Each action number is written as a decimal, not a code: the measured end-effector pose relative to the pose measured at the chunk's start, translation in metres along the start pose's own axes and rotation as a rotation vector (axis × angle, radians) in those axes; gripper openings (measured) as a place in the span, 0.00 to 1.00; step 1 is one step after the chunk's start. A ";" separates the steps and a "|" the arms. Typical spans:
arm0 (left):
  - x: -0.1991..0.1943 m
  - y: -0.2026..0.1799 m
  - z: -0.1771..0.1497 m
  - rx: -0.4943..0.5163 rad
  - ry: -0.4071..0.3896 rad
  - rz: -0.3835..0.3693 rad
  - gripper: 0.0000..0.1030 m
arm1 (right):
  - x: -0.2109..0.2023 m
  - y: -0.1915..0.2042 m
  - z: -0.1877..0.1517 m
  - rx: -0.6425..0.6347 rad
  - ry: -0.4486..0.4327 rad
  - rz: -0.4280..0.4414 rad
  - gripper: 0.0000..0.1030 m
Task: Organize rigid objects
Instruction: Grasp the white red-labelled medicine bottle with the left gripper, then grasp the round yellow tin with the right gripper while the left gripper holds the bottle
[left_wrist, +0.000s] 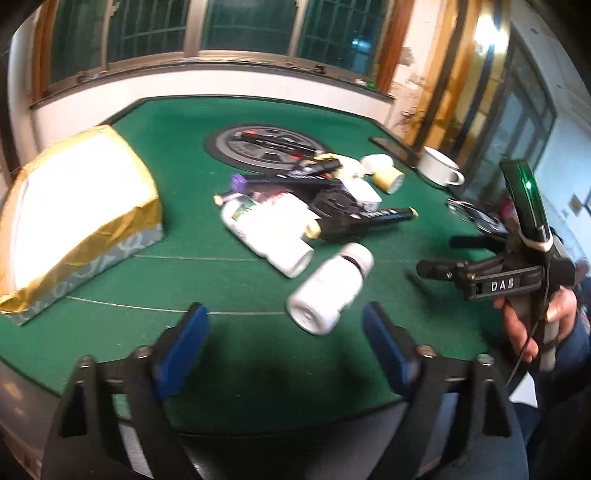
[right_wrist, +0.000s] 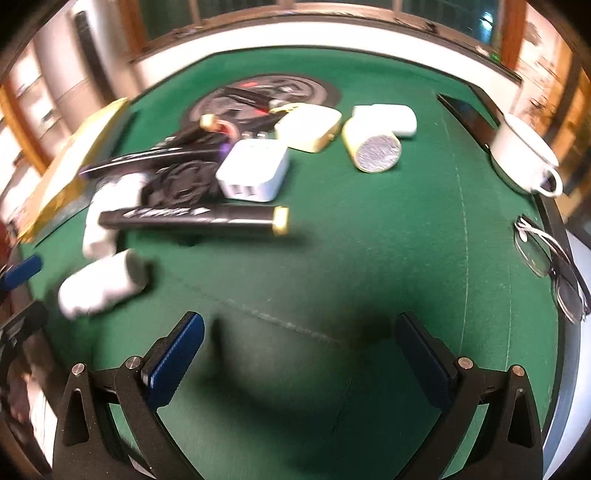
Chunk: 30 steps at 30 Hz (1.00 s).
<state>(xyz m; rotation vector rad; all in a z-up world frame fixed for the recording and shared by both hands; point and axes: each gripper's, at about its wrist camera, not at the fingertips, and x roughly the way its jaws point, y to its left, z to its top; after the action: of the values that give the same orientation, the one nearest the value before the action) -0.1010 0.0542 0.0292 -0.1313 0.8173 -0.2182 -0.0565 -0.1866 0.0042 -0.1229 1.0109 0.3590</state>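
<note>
- The left claw (left_wrist: 284, 328) is held wide apart above the near edge of the green counter (left_wrist: 192, 155), and nothing is gripped between its blue pads (left_wrist: 184, 336).
- The right claw (right_wrist: 299, 354) is likewise spread wide over bare felt, with nothing between its fingers; in the left wrist view it is seen at the right, carried in a hand (left_wrist: 535, 325).
- A white bottle (left_wrist: 328, 291) is found lying on its side just beyond the left claw, blurred, apart from the main heap.
- A heap of items is gathered in mid-counter: 2 larger white bottles (left_wrist: 266, 229), several black markers (right_wrist: 192, 218), a black round object (right_wrist: 181, 184) and a white charger block (right_wrist: 255, 170).
- Just beside the heap, a pale case (right_wrist: 310, 125) and a small jar with a foil top (right_wrist: 373, 147) are seen.
- A box wrapped in gold paper (left_wrist: 74, 206) is set at the left of the counter.
- A white cup (right_wrist: 521, 158) and a pair of glasses (right_wrist: 550, 262) are placed near the right edge, well apart from the heap.
- A round dark mat (left_wrist: 266, 144) is laid behind the heap.
</note>
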 end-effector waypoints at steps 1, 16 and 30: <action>0.002 -0.002 -0.001 0.010 0.005 -0.016 0.78 | -0.005 0.003 0.000 -0.022 -0.024 0.003 0.98; 0.031 -0.041 0.023 0.201 0.081 -0.019 0.78 | -0.035 -0.025 0.050 0.021 -0.162 -0.016 0.73; 0.060 -0.062 0.015 0.242 0.166 0.046 0.34 | 0.039 -0.061 0.121 0.168 -0.042 -0.074 0.56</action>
<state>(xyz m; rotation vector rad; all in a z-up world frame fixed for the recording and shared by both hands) -0.0586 -0.0198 0.0091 0.1353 0.9514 -0.2853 0.0810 -0.2021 0.0319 -0.0004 0.9880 0.2075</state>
